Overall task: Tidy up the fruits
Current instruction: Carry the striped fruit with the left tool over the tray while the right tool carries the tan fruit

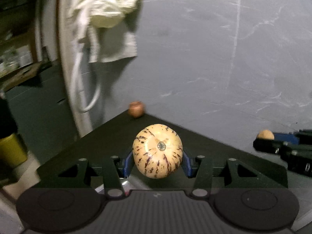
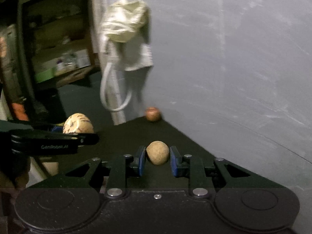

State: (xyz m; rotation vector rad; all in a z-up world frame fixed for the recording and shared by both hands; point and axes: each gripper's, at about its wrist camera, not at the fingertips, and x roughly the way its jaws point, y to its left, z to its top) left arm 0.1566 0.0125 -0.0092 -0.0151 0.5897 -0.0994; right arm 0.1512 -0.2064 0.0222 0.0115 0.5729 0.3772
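fruits in both tools, lifted clear of the dark bench [image 1: 109, 136].

the round cream fruit with purple streaks [image 1: 157, 151] is pinched between the blue pads of the left tool [image 1: 157, 162]; the small tan round fruit [image 2: 157, 152] sits clamped in the right tool [image 2: 158, 160], whose pads look barely touching it. a reddish-brown round fruit [image 2: 153, 113] lies well ahead of both tools at the bench's far corner. risk, as i judge it: the smooth round skins could roll out of such narrow grips during a quick swing or tilt.

Blurred pale cloth bundle [image 1: 109, 5], hazy shelf contents [image 2: 68, 60], small brownish fruit [image 1: 136, 109] indistinct.
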